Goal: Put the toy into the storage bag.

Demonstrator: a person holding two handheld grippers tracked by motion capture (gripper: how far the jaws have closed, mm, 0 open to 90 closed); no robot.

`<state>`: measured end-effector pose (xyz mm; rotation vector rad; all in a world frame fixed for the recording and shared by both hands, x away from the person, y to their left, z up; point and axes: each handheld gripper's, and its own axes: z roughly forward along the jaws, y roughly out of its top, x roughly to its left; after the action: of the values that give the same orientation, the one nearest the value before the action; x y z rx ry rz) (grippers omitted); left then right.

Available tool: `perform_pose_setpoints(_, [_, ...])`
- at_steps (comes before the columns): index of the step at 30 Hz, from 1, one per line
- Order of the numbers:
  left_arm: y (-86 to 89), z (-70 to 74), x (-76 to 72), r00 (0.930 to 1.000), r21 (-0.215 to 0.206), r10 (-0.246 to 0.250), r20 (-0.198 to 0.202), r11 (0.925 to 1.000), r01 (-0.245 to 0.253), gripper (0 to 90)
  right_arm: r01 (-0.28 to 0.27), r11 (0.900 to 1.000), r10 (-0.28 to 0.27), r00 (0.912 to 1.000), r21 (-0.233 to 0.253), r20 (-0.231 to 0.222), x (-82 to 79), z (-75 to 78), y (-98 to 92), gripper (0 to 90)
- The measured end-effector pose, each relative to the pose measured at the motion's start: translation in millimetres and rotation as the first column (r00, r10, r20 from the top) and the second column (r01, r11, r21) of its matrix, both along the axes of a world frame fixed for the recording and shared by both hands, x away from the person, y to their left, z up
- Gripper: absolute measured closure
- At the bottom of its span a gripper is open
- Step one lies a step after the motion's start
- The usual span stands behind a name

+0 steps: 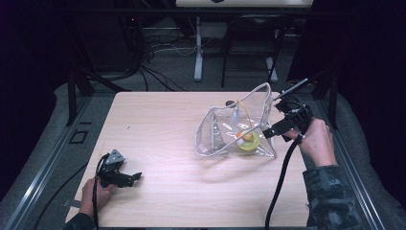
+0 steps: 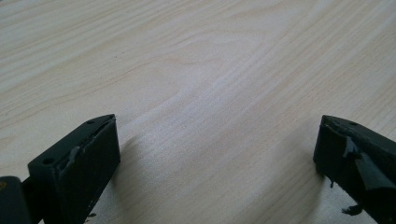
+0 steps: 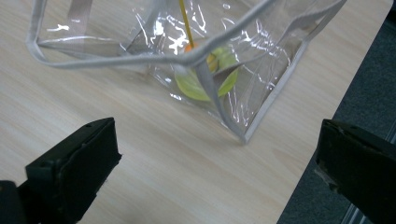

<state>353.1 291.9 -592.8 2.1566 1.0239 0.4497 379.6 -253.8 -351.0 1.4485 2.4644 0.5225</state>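
Observation:
A clear plastic bag with grey-white trim stands on the wooden table, right of centre. Inside it lie a yellow-green disc and a small orange object; a thin yellow stick rises from them. In the right gripper view the bag is just ahead, with the disc showing through its wall. My right gripper hovers at the bag's right side, open, nothing between its jaws. My left gripper rests near the front left edge, open over bare wood.
Beyond the table's far edge are a desk's metal legs and tangled cables on the floor. Dark grey padding borders the table on the right. A black cable trails from the right gripper across the table's front right.

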Motion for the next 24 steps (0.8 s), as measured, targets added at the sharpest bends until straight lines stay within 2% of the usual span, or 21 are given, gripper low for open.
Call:
perform_pose_setpoints(7, [0.0,0.0,0.0,1.0000,0.000,0.000,0.000,1.0000,0.000,0.5,0.018,1.000,-0.018,0.9994,0.014,-0.029,-9.8,-21.4,-12.4,0.0])
perform_pose_setpoints(9, [-0.1,0.0,0.0,1.0000,-0.001,0.001,-0.001,1.0000,-0.001,0.5,0.021,1.000,-0.020,0.9989,0.016,-0.042,-12.2,-29.6,-16.2,0.0])
perform_pose_setpoints(10, [-0.1,0.0,0.0,1.0000,-0.001,0.000,-0.001,1.0000,0.000,0.5,0.029,0.999,-0.027,0.9983,0.028,-0.052,-14.4,-38.9,-19.2,0.0])
perform_pose_setpoints(12, [0.0,0.0,0.0,1.0000,-0.001,0.000,-0.001,1.0000,0.000,0.5,0.028,0.999,-0.027,0.9979,0.023,-0.059,-15.3,-43.1,-21.2,0.0])
perform_pose_setpoints(13, [-0.1,0.0,0.0,1.0000,-0.001,0.000,-0.001,1.0000,0.000,0.5,0.035,0.999,-0.033,0.9969,0.030,-0.072,-17.7,-52.2,-24.0,0.0])
perform_pose_setpoints(15, [0.0,0.0,0.0,1.0000,-0.001,0.000,-0.001,1.0000,0.000,0.5,0.042,0.998,-0.038,0.9958,0.051,-0.084,-20.2,-61.1,-26.4,0.0])
perform_pose_setpoints(18, [0.0,0.0,0.0,1.0000,-0.001,0.000,-0.001,1.0000,0.000,0.5,0.048,0.998,-0.043,0.9948,0.047,-0.092,-24.0,-72.8,-30.2,0.0])
perform_pose_setpoints(19, [0.0,0.0,0.0,1.0000,-0.001,0.000,-0.001,1.0000,0.000,0.5,0.052,0.996,-0.045,0.9942,0.072,-0.098,-25.3,-77.4,-30.4,0.0])
perform_pose_setpoints(21, [-0.1,-0.1,0.0,1.0000,-0.001,0.000,-0.001,1.0000,0.000,0.5,0.056,0.996,-0.049,0.9941,0.065,-0.097,-26.7,-82.1,-30.9,0.0])
perform_pose_setpoints(22, [-0.1,0.0,0.0,1.0000,-0.001,0.000,-0.001,1.0000,0.000,0.5,0.054,0.997,-0.049,0.9927,0.048,-0.111,-29.2,-91.2,-32.6,0.0])
perform_pose_setpoints(24, [-0.1,0.0,0.0,1.0000,-0.001,0.001,-0.001,1.0000,-0.001,0.5,0.056,0.997,-0.049,0.9913,0.053,-0.122,-30.2,-96.2,-33.2,0.0])
